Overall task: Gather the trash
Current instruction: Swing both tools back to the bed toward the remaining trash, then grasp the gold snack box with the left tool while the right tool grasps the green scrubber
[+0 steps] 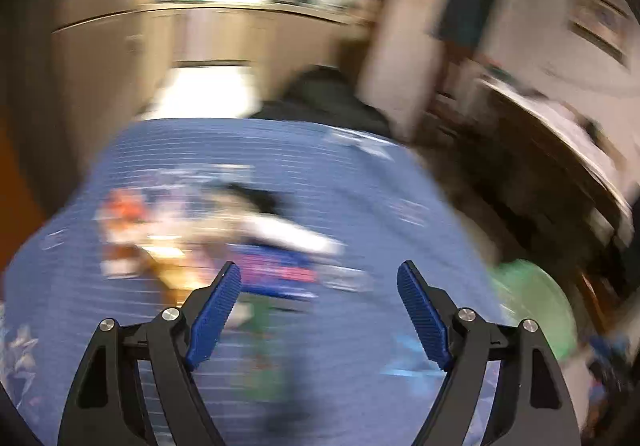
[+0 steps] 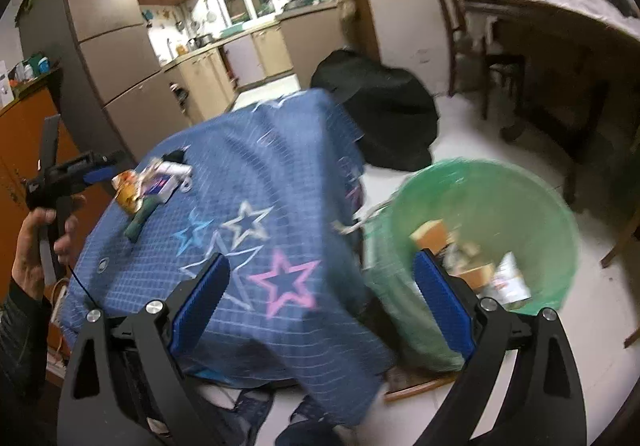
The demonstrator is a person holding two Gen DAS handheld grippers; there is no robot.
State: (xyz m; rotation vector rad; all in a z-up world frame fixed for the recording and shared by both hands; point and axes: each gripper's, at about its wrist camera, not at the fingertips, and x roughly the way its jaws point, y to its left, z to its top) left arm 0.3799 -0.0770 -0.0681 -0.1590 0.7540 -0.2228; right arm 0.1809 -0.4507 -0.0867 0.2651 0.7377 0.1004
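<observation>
A pile of trash (image 2: 150, 185), wrappers and crumpled paper, lies on a table under a blue star-patterned cloth (image 2: 256, 181). In the blurred left wrist view the same trash pile (image 1: 224, 242) shows just beyond my left gripper (image 1: 318, 274), which stands open and empty. A hand holds the left gripper (image 2: 86, 169) at the table's left edge in the right wrist view. My right gripper (image 2: 320, 266) is open and empty, above the table's near corner. Right of the table stands a bin with a green bag (image 2: 492, 238) holding boxes and paper; the green bag (image 1: 532, 306) also shows at right.
A black bag (image 2: 384, 113) lies on the floor behind the table. A wooden table (image 2: 560, 45) and chairs stand at right. A fridge (image 2: 108, 45) and an orange cabinet (image 2: 24, 133) stand at left, kitchen counters behind.
</observation>
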